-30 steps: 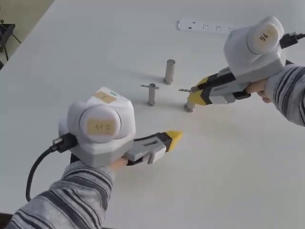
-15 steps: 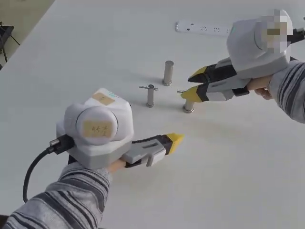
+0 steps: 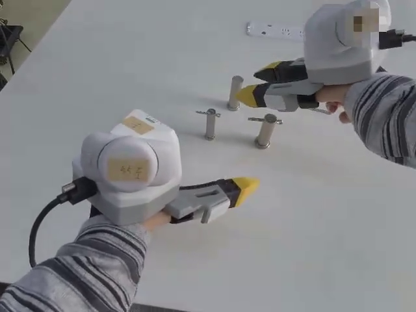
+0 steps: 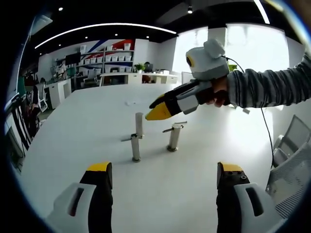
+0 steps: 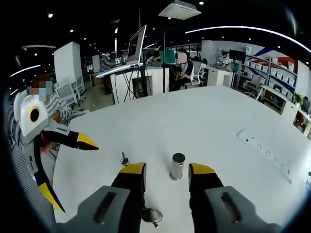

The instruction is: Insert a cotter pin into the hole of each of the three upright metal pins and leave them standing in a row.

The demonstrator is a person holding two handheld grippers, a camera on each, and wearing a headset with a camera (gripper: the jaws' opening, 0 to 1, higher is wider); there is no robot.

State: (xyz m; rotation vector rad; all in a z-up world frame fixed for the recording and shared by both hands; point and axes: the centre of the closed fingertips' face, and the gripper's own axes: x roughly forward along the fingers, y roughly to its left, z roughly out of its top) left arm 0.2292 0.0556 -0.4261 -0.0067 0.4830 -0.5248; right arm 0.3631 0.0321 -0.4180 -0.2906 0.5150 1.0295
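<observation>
The right gripper (image 3: 257,83), fingers parted and empty, hovers by the bare pin (image 3: 234,93) nearest the far edge of the desk (image 3: 117,58); the left gripper (image 4: 163,170) gapes wide, empty.

White table (image 3: 130,65) bears three upright pins (image 3: 210,123); power strip (image 3: 273,30) (far side).

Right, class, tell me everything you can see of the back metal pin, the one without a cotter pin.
The back metal pin is a short cylinder of grey metal with a flat round top. It stands upright on the white table, behind two nearer pins that each carry a cotter pin. No cotter pin shows through it. The right gripper, jaws open, hovers close beside it; its own view shows the pin in the gap ahead of the jaws, apparently untouched.
</observation>
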